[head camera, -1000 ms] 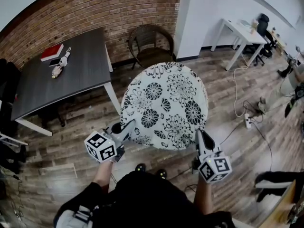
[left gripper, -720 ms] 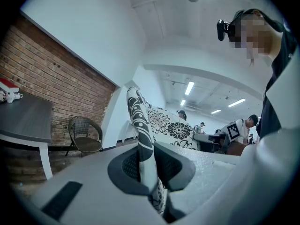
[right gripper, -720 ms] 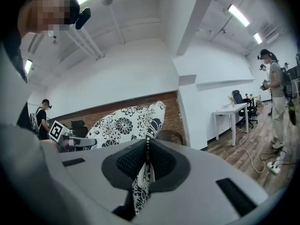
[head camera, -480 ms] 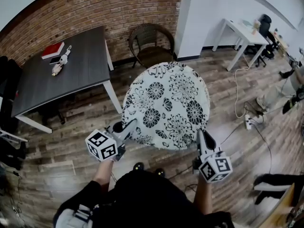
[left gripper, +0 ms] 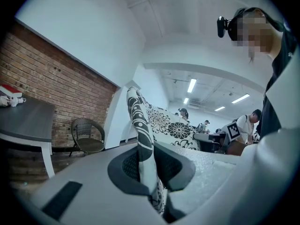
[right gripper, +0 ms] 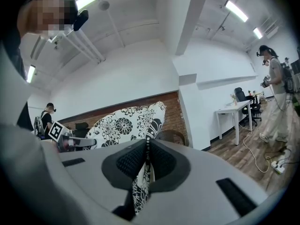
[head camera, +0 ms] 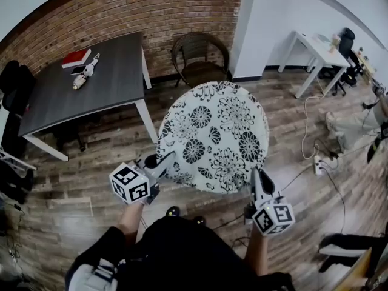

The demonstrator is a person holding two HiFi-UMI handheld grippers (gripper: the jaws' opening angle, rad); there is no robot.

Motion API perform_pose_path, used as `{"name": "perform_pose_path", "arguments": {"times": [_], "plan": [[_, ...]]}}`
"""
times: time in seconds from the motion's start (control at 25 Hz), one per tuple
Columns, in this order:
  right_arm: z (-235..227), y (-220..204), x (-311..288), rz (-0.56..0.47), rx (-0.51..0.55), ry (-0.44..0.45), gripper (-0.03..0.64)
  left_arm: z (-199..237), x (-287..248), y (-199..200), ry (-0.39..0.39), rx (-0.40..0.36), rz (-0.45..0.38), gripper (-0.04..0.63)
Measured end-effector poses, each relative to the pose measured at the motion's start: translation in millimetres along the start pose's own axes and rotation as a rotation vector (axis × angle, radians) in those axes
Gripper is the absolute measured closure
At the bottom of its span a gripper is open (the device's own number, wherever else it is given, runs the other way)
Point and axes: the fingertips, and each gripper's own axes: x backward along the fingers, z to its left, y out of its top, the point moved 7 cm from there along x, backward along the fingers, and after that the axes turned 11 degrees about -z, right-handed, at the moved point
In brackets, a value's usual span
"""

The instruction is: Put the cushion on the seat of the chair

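Cushion (head camera: 212,135) nearer table (head camera: 79,96), left tool (head camera: 165,159) clamping edge

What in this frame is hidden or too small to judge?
Head view: round black-and-white floral cushion hides the floor beneath it and the brown wicker chair's lower front.
Right gripper view: cushion and right tool cover most of that chair.
Head view: pale object beside the red book on the dark grey table, too small to identify.
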Motion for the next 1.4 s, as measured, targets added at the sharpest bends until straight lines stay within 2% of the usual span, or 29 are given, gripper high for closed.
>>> {"name": "perform_pose_path", "arguments": {"times": [0.6,1.4], "plan": [[-15,3,-7,0.040,-0.053,0.032,0.597,-11,-2,4,0.069,0.014,0.032,0.584],[-5,4,-4,0.011,-0.050,-0.003,0.597,-2,-1,1,0.033,0.018,0.011,0.584]]}}
